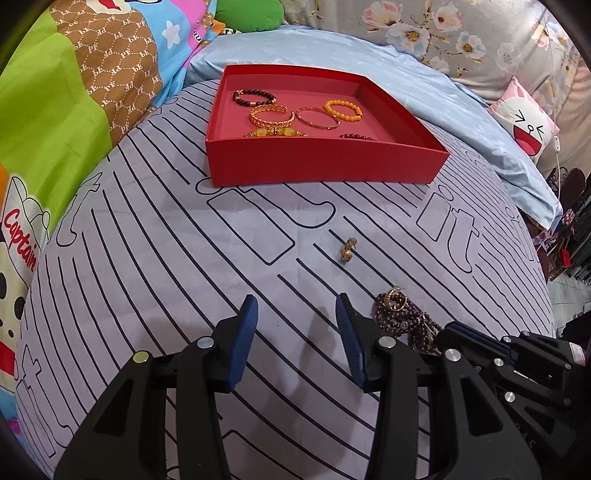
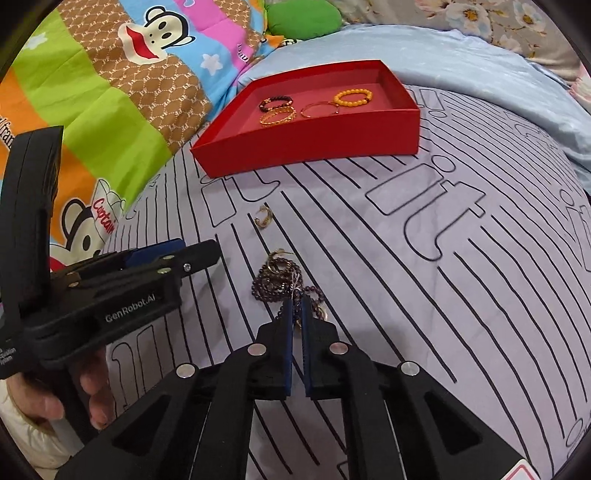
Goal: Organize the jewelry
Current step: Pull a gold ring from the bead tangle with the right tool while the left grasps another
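Observation:
A red tray (image 1: 321,162) (image 2: 314,147) sits at the far side of the striped bed cover and holds several bracelets, among them an orange bead one (image 1: 341,110) (image 2: 352,98). A small gold ring (image 1: 348,250) (image 2: 263,218) lies loose on the cover. A dark purple bead necklace (image 1: 404,321) (image 2: 275,282) with a gold hoop lies nearer. My right gripper (image 2: 297,301) is shut on the necklace's near end. My left gripper (image 1: 297,306) (image 2: 173,251) is open and empty, just left of the necklace.
A colourful cartoon quilt (image 1: 55,110) (image 2: 92,110) is bunched along the left. A light blue sheet (image 1: 443,92) and a floral cover (image 1: 461,33) lie behind the tray. A white cartoon pillow (image 1: 524,122) is at the right edge.

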